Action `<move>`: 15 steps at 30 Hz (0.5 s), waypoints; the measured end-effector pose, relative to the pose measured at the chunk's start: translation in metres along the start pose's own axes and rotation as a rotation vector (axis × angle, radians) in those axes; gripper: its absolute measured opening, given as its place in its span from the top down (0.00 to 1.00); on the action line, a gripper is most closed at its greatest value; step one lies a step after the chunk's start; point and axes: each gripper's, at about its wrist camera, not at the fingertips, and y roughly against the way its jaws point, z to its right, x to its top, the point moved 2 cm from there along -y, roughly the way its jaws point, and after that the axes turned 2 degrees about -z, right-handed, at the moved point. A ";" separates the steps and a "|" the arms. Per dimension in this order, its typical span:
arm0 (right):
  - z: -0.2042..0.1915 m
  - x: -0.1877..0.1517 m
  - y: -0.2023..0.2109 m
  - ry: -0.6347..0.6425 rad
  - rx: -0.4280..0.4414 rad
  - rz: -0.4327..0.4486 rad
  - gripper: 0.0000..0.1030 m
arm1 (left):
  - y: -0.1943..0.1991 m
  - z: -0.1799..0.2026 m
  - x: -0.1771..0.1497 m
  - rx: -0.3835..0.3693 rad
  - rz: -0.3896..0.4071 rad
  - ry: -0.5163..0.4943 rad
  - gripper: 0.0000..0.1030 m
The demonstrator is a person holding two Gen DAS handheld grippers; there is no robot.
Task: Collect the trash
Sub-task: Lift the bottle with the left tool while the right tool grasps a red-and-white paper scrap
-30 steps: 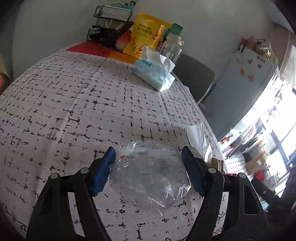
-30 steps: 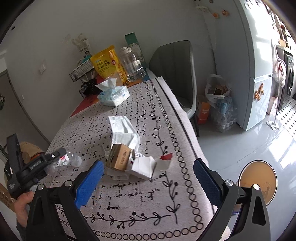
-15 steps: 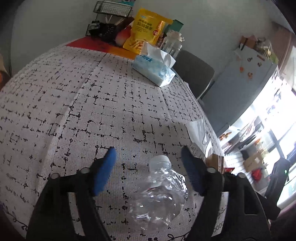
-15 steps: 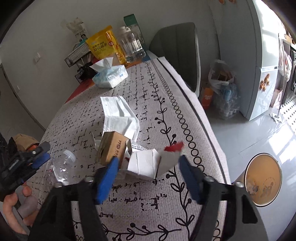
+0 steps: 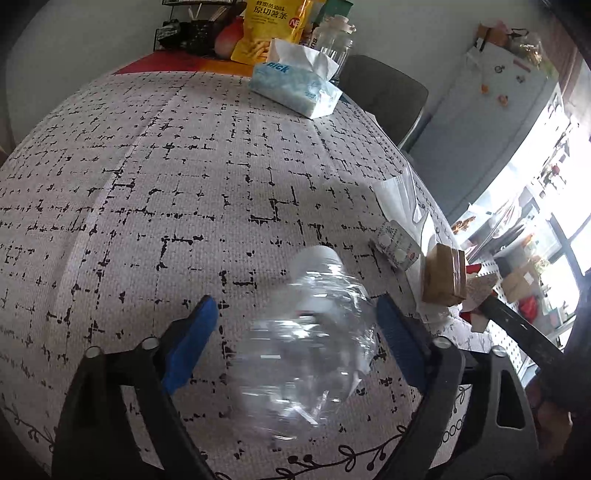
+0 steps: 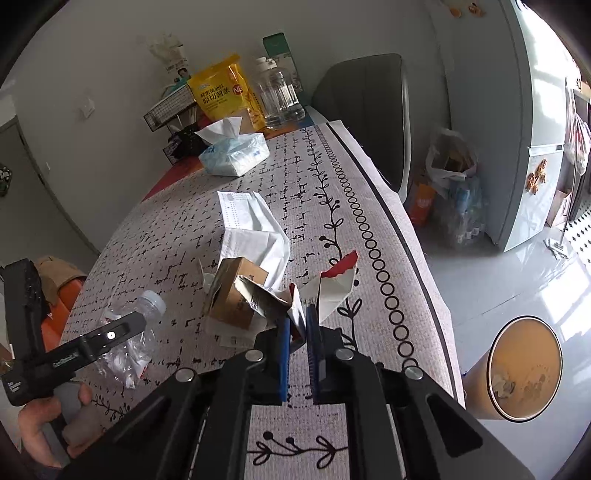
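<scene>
Both left fingers [image 5: 192,339] flank crushed bottle [image 5: 314,350], untouched.

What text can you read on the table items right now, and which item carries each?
"原切薯条": yellow snack bag.
"NB": same bag, on a round badge.
"nick": tissue pack, partly hidden by the tissue.
Small top line on the bag: too blurred to read.
Brown box, white carton, bottle label, print on the left gripper: too small or blurred to read.
</scene>
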 end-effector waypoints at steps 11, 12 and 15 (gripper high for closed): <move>-0.003 0.001 0.027 0.011 0.015 0.048 0.92 | 0.026 -0.004 0.003 -0.005 0.083 0.023 0.35; -0.003 0.001 0.028 0.010 0.016 0.051 0.92 | 0.030 -0.003 0.004 -0.010 0.089 0.024 0.45; -0.002 0.002 0.035 0.008 0.020 0.061 0.92 | 0.037 -0.001 0.007 -0.018 0.091 0.030 0.76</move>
